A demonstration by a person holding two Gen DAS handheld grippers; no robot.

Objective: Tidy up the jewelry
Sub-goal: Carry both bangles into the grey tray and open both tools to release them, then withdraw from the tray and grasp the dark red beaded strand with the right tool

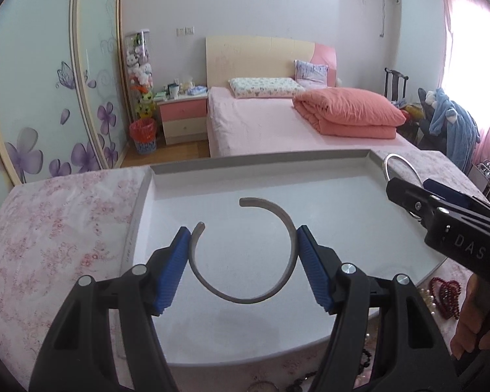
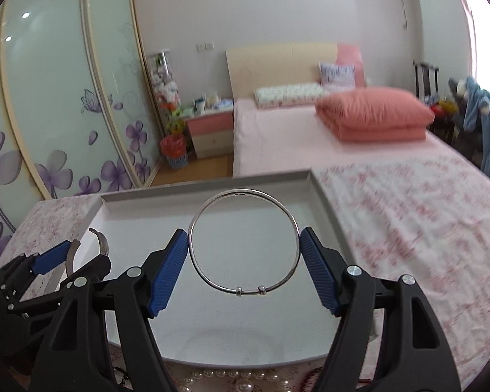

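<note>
A gray tray (image 1: 166, 176) with a low raised rim sits on a table covered by a pink flowery cloth (image 1: 65, 215). The tray's floor is wide and bare, with lots of room inside its edges. The far rim runs straight across, and the right corner is near the right gripper.

The left gripper (image 1: 244, 248) is held over the tray, pointing toward the far rim. Its blue fingers (image 1: 176, 268) press on both sides of an open gray cuff bracelet (image 1: 261, 299). The gap in the cuff faces up and to the left.

The right gripper (image 2: 244, 250) is also over the tray, just to the right of the left one. Its fingers (image 2: 166, 274) squeeze a thin silver bangle (image 2: 245, 194) from both sides. The bangle is a full ring with two small beads on its near side. In the left wrist view, this gripper reaches in from the right, over the tray's right edge.

Near the front edge of the tray, on the cloth, lie a string of white pearls (image 2: 238, 377) and some dark red beads (image 1: 446, 295). Beyond the table there is a pink bed (image 1: 261, 124).
</note>
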